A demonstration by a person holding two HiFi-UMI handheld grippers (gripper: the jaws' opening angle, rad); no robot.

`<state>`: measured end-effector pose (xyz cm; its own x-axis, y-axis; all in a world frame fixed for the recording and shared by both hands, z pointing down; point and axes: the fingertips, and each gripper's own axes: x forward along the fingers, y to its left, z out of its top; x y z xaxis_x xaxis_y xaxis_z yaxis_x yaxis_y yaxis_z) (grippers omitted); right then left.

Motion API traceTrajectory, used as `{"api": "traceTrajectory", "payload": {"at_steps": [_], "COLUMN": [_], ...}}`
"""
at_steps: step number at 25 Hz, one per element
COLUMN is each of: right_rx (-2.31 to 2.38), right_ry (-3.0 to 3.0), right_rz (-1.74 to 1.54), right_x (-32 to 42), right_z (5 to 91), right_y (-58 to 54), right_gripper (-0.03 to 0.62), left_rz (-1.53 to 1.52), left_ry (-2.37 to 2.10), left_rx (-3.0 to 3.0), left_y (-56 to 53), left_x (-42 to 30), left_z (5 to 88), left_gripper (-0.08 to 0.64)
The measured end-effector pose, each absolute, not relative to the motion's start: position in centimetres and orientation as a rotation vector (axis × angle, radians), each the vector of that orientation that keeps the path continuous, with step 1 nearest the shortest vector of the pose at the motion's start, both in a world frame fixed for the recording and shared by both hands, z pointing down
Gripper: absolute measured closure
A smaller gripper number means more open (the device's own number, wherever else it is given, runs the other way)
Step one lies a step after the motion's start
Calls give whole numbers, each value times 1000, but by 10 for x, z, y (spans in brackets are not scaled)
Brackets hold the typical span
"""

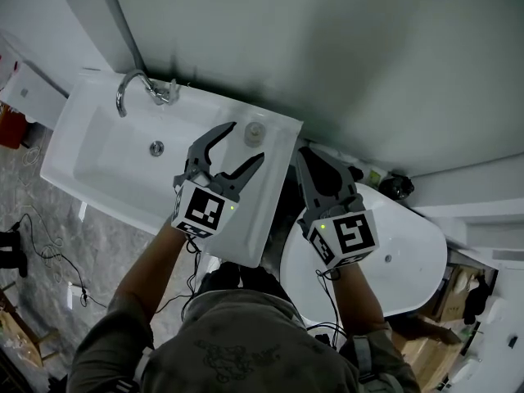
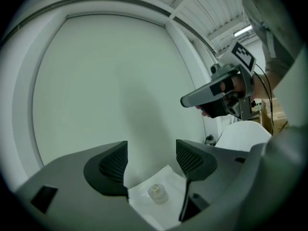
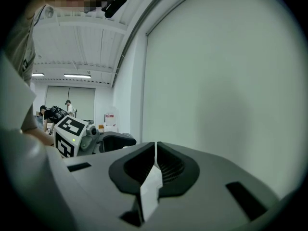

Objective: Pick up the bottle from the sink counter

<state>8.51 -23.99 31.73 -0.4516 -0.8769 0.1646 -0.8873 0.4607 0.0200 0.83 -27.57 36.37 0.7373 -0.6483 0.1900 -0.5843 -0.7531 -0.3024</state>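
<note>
Now, bottle (image 1: 255,133): it was seen standing up on the back right corner of the surface (image 1: 264,210) of the sink (image 1: 90,158), close to the wall. It was not touched by anything.
Left gripper (image 1: 247,141): its fingers (image 2: 108,166) were spread wide and nothing was held. It was pointed at the bottle, which was seen in line with the gap, a bit ahead and lower.
Why wide: the gap was most likely made big so that the bottle could be fitted between the fingers.
Right gripper (image 1: 308,155): its fingers (image 3: 139,165) were shut tight with nothing between them. It was held off to the side, over the dark gap between the sink and the toilet (image 1: 401,260).
Why there: it was likely held out of the way, since only one gripper was needed for one small bottle.
Tap (image 1: 135,88): it was set at the back left of the sink, well apart from the bottle.
Count: one bottle, one sink, one tap, one drain hole (image 1: 156,147), one toilet and two grippers were counted.
</note>
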Motion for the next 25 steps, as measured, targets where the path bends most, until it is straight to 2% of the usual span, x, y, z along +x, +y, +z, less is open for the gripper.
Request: {"api": "traceTrajectory", "payload": {"at_steps": [12, 25], "right_rx": [1533, 1506], "right_ry": [-2537, -2500], "right_rz": [181, 260], "right_x": [80, 88], "right_z": [357, 422], "right_y": [-300, -338], "right_gripper": [557, 557], "left_rz": [-494, -591], "left_ry": [887, 804], "left_rx": [-2794, -2940], "left_y": [-331, -370], "left_x": [40, 67], "left_z": [428, 526], "left_gripper": [225, 222]}}
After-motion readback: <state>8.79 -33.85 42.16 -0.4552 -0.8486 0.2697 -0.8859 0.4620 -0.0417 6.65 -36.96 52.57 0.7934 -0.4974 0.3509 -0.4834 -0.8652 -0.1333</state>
